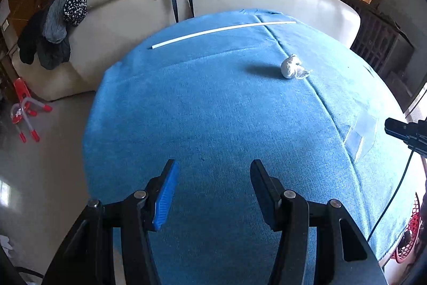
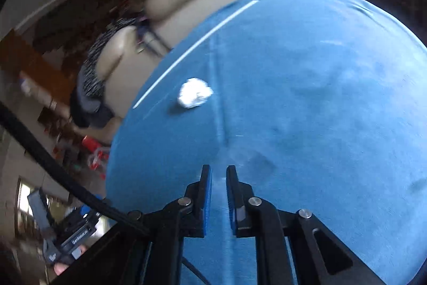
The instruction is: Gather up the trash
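White crumpled paper (image 1: pixel 292 66) is left on the blue desk (image 1: pixel 213 111), right of centre. Nothing is held: the left hand-held gripper (image 1: pixel 212 172) is spread apart, the right hand-held gripper (image 2: pixel 218 174) nearly together.

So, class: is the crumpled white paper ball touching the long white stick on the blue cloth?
Apart. The left wrist view shows the paper ball lying well short of the white stick, with bare blue cloth between them.

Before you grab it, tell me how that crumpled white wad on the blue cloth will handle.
The crumpled white wad looks like paper or tissue, so it is probably light and will squash between the fingers. Its rounded body may roll a little if nudged, though the fuzzy blue cloth should slow it. The loose flap on one side could tear or slip free, so gripping the main ball seems safer.
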